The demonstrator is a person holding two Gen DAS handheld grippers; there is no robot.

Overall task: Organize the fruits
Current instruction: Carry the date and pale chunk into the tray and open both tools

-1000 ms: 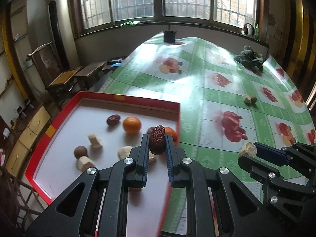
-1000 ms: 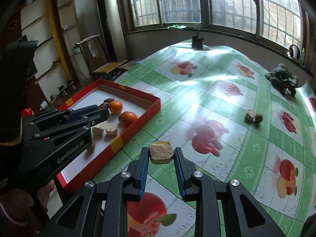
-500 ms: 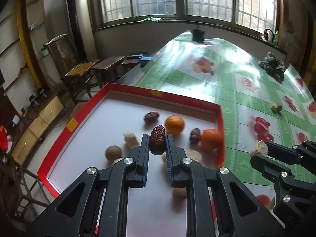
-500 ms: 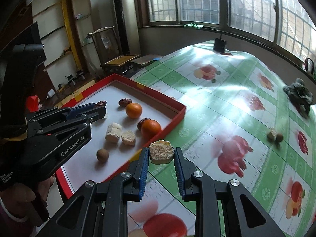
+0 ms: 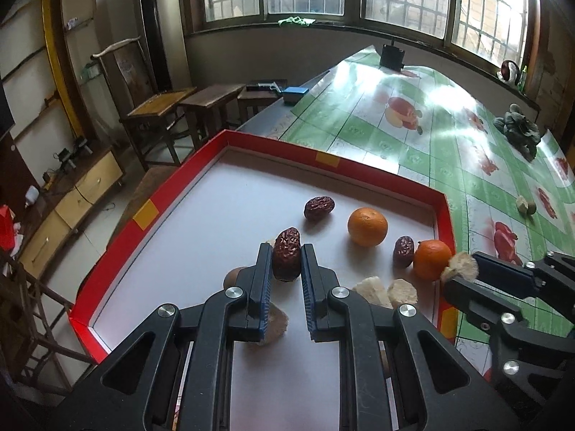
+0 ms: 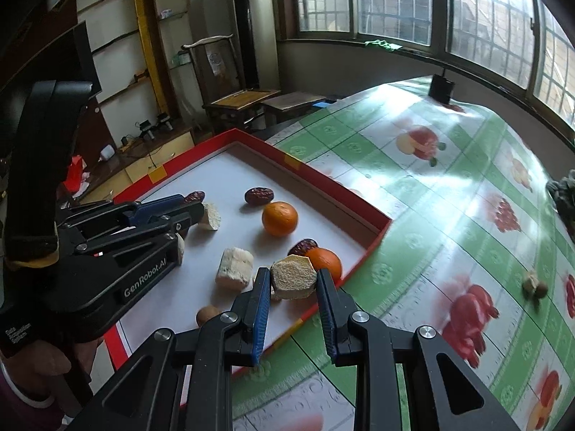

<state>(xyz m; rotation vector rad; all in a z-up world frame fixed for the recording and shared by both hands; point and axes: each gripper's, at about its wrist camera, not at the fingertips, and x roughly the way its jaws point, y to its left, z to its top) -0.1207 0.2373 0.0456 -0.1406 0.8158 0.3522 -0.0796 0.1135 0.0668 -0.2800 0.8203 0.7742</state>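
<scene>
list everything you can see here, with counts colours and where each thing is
tray: 1, red rim, white floor, on the table's near left
tablecloth: 1, green and white with fruit prints, covers the table
oranges: 2, orange, in the tray's right half
red dates: 2 lying in the tray, 1 held, dark red
pale chunks: several, cream, near part of the tray
brown ball: 1, tray's near edge
tan chunk: 1, held over the tray's right rim
small pair: 2, tan and brown, on the cloth far right
left hand-held gripper: black, blue pads, shut on the date
right hand-held gripper: black, blue pads, shut on the tan chunk
</scene>
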